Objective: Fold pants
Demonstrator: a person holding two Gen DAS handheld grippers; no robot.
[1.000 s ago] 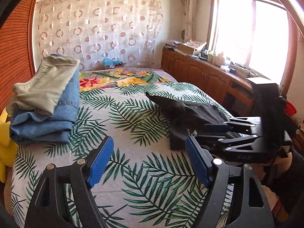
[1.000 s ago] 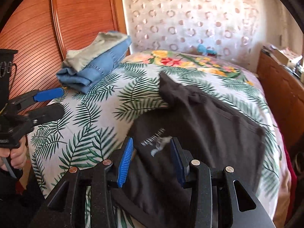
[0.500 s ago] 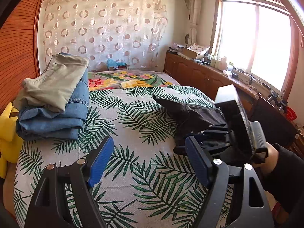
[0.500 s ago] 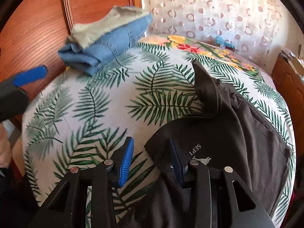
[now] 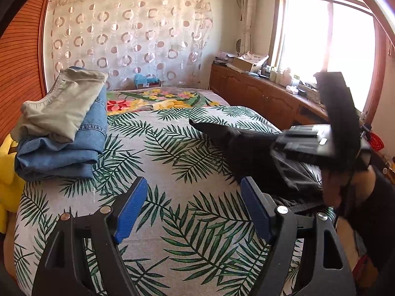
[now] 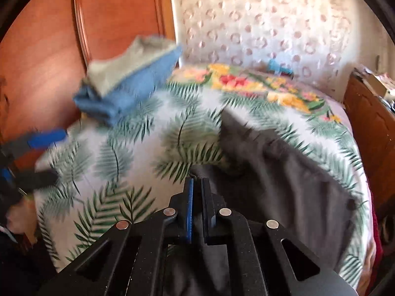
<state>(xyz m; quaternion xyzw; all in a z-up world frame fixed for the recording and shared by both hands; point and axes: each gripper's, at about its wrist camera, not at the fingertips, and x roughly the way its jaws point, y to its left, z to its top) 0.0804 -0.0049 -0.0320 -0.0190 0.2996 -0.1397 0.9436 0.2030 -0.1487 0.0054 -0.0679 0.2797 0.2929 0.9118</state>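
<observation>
Dark grey pants [image 6: 291, 172] lie spread on the right side of the bed; they also show in the left wrist view [image 5: 259, 155]. My right gripper [image 6: 196, 181] is shut on the near left corner of the pants and lifts the cloth slightly. In the left wrist view the right gripper [image 5: 316, 145] shows from the side over the pants. My left gripper [image 5: 193, 209] is open and empty above the bare leaf-print sheet [image 5: 172, 172], left of the pants. The left gripper also shows blurred in the right wrist view [image 6: 37, 153].
A stack of folded jeans and beige pants [image 5: 61, 123] sits at the bed's left by the wooden headboard [image 6: 49, 49]. A wooden cabinet [image 5: 259, 98] with clutter runs along the right wall under the window. A yellow item [image 5: 6, 172] lies at the left edge.
My right gripper has closed on the near corner of the dark pants and started lifting it. The left gripper stayed open, shifting slightly over the sheet.
</observation>
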